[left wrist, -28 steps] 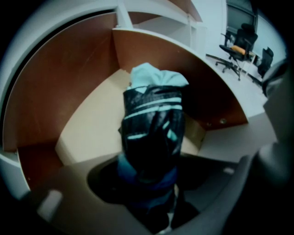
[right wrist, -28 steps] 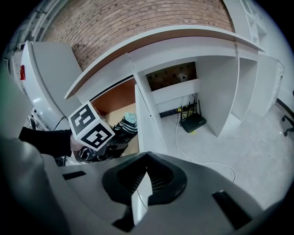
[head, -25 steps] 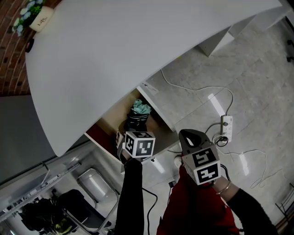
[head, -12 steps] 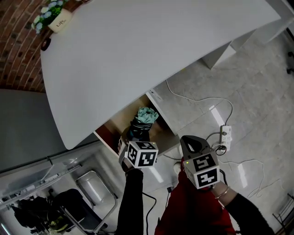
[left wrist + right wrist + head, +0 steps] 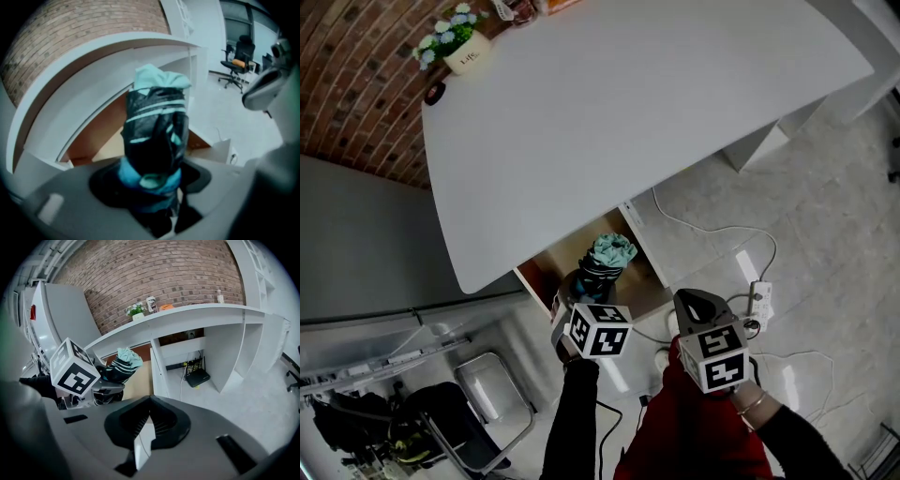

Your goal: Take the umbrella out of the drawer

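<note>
The folded umbrella [image 5: 602, 262] is black with teal stripes and a teal fabric end. My left gripper [image 5: 579, 292] is shut on its lower part and holds it tilted above the open wooden drawer [image 5: 551, 269]. In the left gripper view the umbrella [image 5: 154, 131] stands straight out from between the jaws of that gripper [image 5: 152, 183]. My right gripper [image 5: 692, 302] hangs to the right of the drawer, shut, with nothing in it. The right gripper view shows its pads meeting at the tips [image 5: 149, 401], with the umbrella [image 5: 121, 363] and the left gripper [image 5: 101, 390] off to the left.
The white desk top [image 5: 628, 112] overhangs the drawer, with a potted plant [image 5: 459, 47] at its far edge by the brick wall. A power strip [image 5: 761, 291] and cables lie on the floor at right. A router [image 5: 198, 377] sits under the desk.
Both grippers have risen. The umbrella has come up with the left gripper, higher above the drawer. The right gripper stays shut and empty.
</note>
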The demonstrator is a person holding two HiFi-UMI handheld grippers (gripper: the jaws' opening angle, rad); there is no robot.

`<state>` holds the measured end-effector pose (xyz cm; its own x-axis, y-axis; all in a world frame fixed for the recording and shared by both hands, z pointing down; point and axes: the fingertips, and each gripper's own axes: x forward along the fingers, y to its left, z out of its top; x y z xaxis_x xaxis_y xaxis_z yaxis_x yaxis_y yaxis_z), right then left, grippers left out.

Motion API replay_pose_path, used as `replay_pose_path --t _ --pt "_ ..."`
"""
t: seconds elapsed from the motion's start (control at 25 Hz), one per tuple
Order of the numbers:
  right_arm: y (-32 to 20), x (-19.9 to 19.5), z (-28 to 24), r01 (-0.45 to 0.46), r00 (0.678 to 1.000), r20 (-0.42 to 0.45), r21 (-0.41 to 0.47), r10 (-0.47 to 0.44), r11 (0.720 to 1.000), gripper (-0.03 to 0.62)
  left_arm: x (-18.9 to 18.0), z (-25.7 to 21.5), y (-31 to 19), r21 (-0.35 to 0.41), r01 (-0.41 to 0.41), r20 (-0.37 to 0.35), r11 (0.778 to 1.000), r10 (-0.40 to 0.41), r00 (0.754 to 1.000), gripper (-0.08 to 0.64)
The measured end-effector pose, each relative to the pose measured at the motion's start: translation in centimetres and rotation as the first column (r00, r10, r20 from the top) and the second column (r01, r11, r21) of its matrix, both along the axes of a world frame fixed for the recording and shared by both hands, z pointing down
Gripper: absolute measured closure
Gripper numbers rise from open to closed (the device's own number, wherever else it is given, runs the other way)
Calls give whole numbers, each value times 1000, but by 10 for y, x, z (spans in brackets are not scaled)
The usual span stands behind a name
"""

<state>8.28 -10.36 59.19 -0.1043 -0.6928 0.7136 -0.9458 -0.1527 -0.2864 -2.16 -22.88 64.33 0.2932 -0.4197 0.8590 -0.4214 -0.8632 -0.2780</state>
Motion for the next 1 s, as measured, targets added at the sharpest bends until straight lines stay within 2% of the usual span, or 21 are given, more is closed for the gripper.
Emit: replay_pose_path --t 0.28,0.8,1.0 --pt "0 3 -26 -2 1000 -26 30 3 1000 586 3 -33 14 29 -16 -37 999 17 999 284" --pt "-3 2 -93 19 998 -67 126 -11 992 586 14 -121 43 74 -1 -166 997 13 986 284" --pt "-2 -4 -118 32 997 -75 154 -20 988 586 13 -150 48 93 2 -190 996 16 982 284"
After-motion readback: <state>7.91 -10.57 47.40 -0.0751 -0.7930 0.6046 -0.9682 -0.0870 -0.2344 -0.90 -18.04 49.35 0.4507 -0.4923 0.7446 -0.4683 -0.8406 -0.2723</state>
